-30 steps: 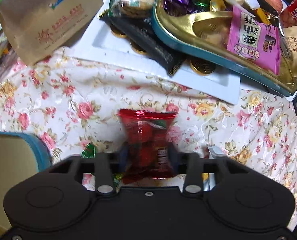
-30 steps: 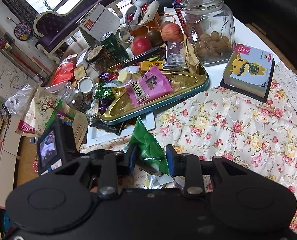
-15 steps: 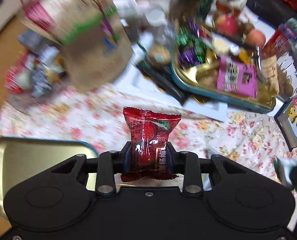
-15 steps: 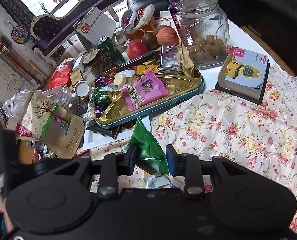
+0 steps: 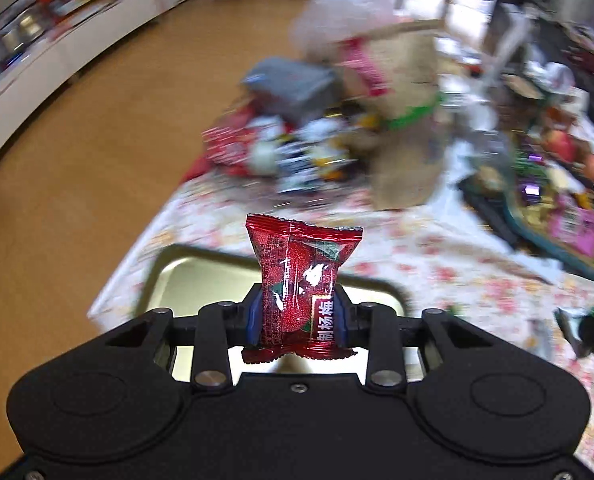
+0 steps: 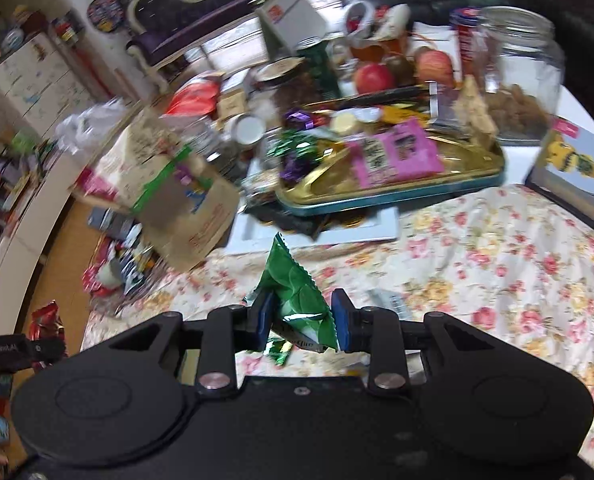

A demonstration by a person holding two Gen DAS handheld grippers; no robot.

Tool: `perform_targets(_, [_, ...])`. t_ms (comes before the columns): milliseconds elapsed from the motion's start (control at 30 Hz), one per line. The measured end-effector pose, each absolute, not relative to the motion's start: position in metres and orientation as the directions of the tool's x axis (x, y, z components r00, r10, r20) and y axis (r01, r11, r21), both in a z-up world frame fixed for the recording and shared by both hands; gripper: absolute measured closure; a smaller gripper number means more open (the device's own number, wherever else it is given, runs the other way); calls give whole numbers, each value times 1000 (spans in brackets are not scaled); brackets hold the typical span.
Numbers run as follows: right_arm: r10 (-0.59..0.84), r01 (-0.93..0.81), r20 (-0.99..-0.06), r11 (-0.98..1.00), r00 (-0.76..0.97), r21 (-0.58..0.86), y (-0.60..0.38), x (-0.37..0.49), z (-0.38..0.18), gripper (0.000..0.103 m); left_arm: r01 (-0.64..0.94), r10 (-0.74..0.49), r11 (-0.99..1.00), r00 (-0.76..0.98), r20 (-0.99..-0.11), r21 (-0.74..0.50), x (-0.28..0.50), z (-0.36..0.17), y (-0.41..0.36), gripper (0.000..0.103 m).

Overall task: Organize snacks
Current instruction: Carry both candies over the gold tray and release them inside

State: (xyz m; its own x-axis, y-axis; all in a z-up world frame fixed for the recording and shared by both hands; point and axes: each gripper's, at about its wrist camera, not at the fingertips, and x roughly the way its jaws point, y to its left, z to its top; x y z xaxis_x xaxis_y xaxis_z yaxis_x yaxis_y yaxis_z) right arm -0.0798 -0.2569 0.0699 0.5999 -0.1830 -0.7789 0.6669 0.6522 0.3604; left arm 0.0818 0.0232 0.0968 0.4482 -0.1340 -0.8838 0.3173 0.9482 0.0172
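Left wrist view: the left gripper (image 5: 299, 314) has its jaws clamped on a red snack packet (image 5: 301, 292), which stands upright between the blue pads. Directly behind and below the packet lies an empty gold tin tray (image 5: 185, 280) on the floral tablecloth (image 5: 437, 256). At 1 o'clock stands a blurred brown paper bag (image 5: 409, 120); at 3 o'clock sits a second gold tray with sweets (image 5: 553, 232). Wooden floor (image 5: 77, 160) fills the 10 o'clock area.

Right wrist view: the right gripper (image 6: 301, 320) has its jaws closed on a green snack packet (image 6: 297, 296), its pointed corner tilted toward 12 o'clock. The filled gold tray (image 6: 397, 194) lies at 12 o'clock on the table, a pink packet (image 6: 397, 156) inside it. A glass jar (image 6: 521, 72) stands at 2 o'clock, the paper bag (image 6: 177, 196) at 10 o'clock.
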Motion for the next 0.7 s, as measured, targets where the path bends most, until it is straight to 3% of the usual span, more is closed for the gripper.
perform_targets(200, [-69, 536, -773, 760, 630, 369, -201, -41, 63, 70, 228, -38, 972, 397, -917, 58, 112, 73, 63, 61])
perform_targets(367, [29, 405, -780, 842, 625, 355, -151, -20, 53, 70, 215, -51, 976, 311, -949, 18, 123, 59, 82, 61])
perform_targets(700, [123, 277, -818, 904, 562, 326, -107, -14, 33, 70, 209, -26, 976, 385, -922, 60, 125, 69, 90, 61])
